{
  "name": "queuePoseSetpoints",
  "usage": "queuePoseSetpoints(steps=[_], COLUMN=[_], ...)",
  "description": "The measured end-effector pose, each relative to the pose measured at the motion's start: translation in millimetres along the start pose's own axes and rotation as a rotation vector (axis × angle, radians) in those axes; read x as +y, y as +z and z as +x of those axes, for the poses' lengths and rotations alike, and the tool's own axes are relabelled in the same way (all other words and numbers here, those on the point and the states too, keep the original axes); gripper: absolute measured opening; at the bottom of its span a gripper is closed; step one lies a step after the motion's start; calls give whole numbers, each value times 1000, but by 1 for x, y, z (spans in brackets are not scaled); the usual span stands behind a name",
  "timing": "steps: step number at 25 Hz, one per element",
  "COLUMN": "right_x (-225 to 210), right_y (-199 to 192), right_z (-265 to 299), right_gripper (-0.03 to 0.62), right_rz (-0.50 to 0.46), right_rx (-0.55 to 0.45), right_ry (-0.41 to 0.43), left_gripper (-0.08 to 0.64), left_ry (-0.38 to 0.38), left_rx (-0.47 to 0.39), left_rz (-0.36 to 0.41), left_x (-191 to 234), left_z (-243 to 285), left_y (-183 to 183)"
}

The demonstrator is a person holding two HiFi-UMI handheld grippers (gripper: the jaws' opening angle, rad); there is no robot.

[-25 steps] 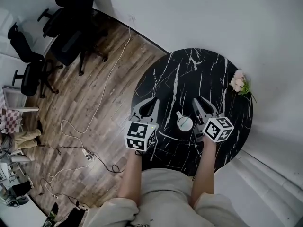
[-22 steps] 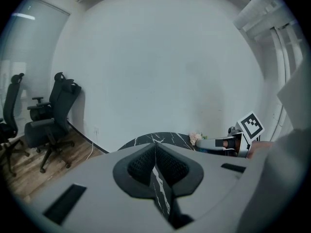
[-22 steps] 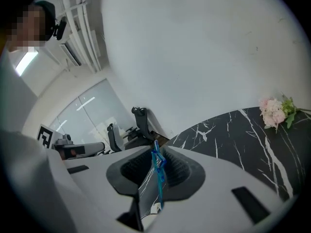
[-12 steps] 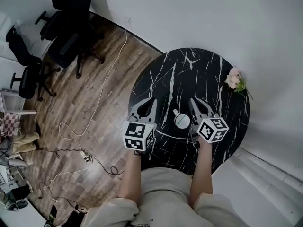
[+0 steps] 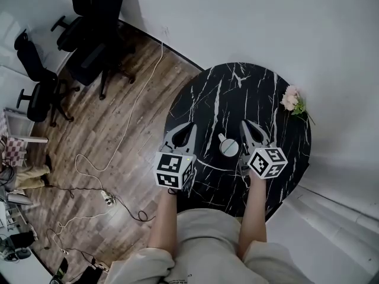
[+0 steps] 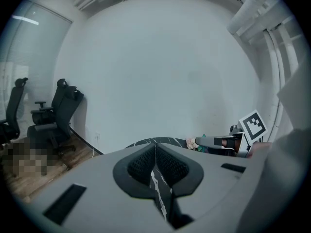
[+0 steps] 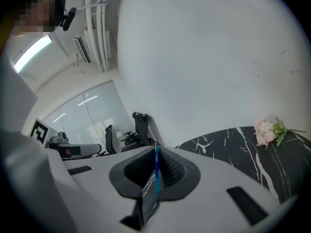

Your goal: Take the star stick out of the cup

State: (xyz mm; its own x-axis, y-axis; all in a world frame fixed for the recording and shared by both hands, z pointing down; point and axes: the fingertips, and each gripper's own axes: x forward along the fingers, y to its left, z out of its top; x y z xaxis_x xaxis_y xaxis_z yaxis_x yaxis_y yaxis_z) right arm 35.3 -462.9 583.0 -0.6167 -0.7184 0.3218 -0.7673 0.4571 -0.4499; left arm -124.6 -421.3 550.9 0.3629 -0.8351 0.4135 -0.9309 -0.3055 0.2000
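Right gripper view: we see the thin blue star stick (image 7: 156,176) upright in the right gripper (image 7: 156,152).
Fingers (image 7: 172,171): closing, pads pressing the stick.
Cup: the round pale cup (image 5: 229,147) stands on the black marble tabletop (image 5: 260,87), between our grippers.
Left gripper (image 6: 155,152): fingers together, holding nothing.

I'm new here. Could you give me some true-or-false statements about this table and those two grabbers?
The table is round and black with white veins. True.
The flowers are in the cup. False: they lie at the table's edge, apart from it.
The cup stands between the two grippers. True.
The left gripper holds something. False: its jaws are together, empty.
The right gripper is empty. False: its jaws are closing on a thin blue stick.
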Motion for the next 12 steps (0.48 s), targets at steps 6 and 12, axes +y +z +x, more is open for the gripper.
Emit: queuePoseSetpoints(steps=[6, 12], right_x=[3, 19], right_y=[24, 45], right_z=[-23, -50], right_gripper=[42, 42], right_rz=[-7, -34], right_rx=[-106, -193], right_ry=[-57, -63], left_gripper=[23, 23], left_ry=[14, 19], left_rx=[-36, -63], left_rz=[20, 49], left_x=[-6, -17], left_z=[-26, -50], left_y=[11, 17])
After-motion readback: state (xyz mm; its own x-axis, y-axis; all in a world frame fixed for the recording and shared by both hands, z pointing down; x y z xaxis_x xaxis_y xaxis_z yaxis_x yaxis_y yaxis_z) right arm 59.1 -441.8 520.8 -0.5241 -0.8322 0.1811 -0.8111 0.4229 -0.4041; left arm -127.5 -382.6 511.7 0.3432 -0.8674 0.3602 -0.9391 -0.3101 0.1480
